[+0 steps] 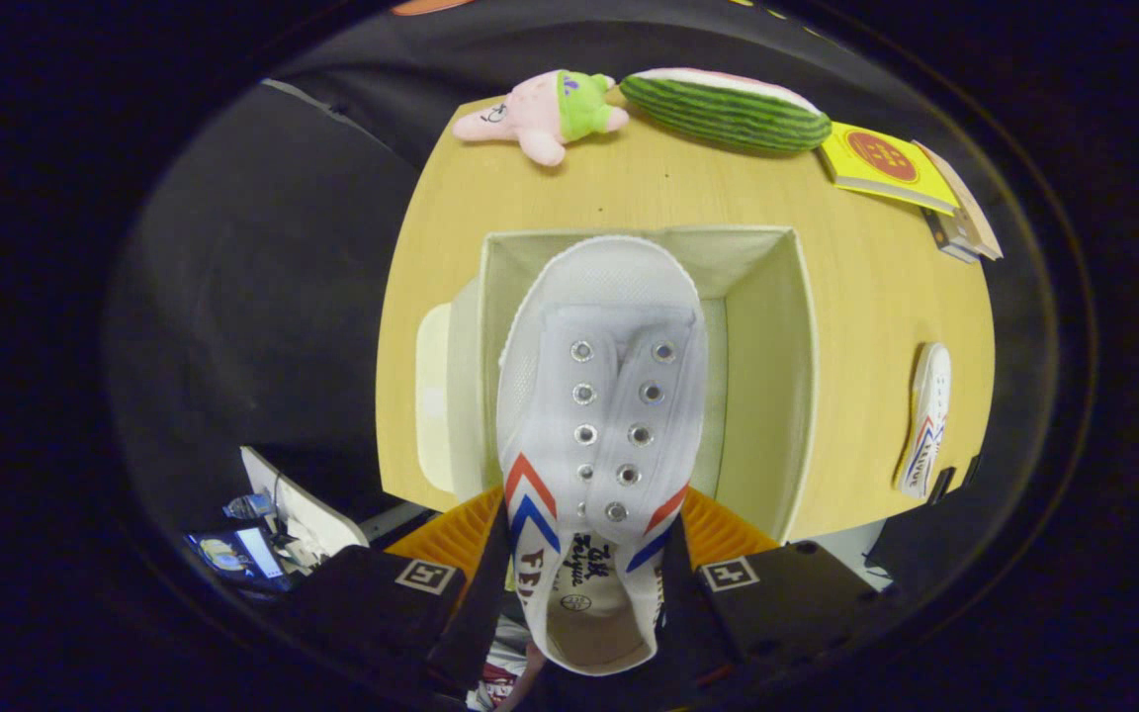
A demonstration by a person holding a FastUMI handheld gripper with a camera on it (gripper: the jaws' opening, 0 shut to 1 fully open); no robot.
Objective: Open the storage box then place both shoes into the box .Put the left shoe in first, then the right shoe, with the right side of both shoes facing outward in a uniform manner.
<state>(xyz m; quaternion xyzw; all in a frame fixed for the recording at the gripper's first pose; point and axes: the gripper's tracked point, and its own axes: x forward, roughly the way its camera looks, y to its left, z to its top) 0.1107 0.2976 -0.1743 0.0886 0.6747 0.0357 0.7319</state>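
Note:
I hold a white canvas shoe [597, 396] with red and blue chevrons and bare eyelets. My gripper [584, 554] is shut on its sides near the opening, toe pointing away from me. The shoe hangs over the open storage box [762, 376], a pale fabric box on the wooden table, toe above the box's far wall. The box's lid [434, 396] lies beside it on the left. The second white shoe [925, 420] lies on its side on the table, right of the box.
At the table's far edge lie a pink plush toy [542, 111], a watermelon-slice plush [726, 107], a yellow book [884, 166] and a smaller book [965, 222]. The table's near edge runs just under the box. Clutter sits on the floor at lower left [253, 539].

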